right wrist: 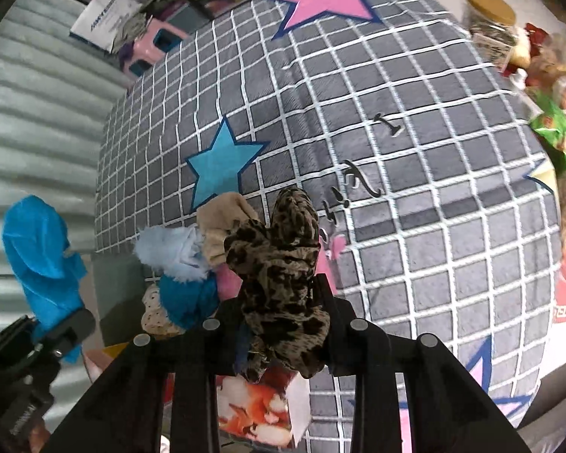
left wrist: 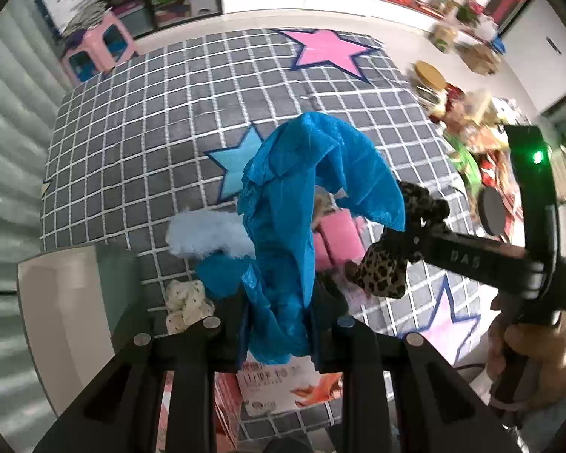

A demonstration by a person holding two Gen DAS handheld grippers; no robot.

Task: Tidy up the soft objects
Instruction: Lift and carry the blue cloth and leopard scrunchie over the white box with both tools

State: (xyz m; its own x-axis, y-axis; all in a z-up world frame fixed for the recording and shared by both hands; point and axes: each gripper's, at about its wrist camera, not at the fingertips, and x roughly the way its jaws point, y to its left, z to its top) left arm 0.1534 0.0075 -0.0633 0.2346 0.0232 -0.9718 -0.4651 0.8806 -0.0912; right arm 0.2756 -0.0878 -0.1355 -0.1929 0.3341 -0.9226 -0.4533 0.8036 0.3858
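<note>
My left gripper (left wrist: 279, 324) is shut on a crinkly blue cloth (left wrist: 302, 204) and holds it up above the checked mat; the same cloth shows at the left of the right wrist view (right wrist: 41, 249). My right gripper (right wrist: 279, 332) is shut on a leopard-print cloth (right wrist: 279, 264), also seen in the left wrist view (left wrist: 385, 268). Below lies a pile of soft things: a pale blue fluffy piece (right wrist: 169, 249), a beige cloth (right wrist: 222, 222), a pink item (left wrist: 339, 241), a dark blue piece (right wrist: 186, 298) and a cream dotted scrunchie (left wrist: 185, 302).
A grey checked mat (right wrist: 415, 151) with pink and blue stars covers the surface. A white box (left wrist: 60, 302) stands at the left. A printed carton (right wrist: 256, 407) lies under the grippers. Jars and snack packets (right wrist: 547, 75) crowd the right edge. A pink stool (left wrist: 94, 49) stands beyond.
</note>
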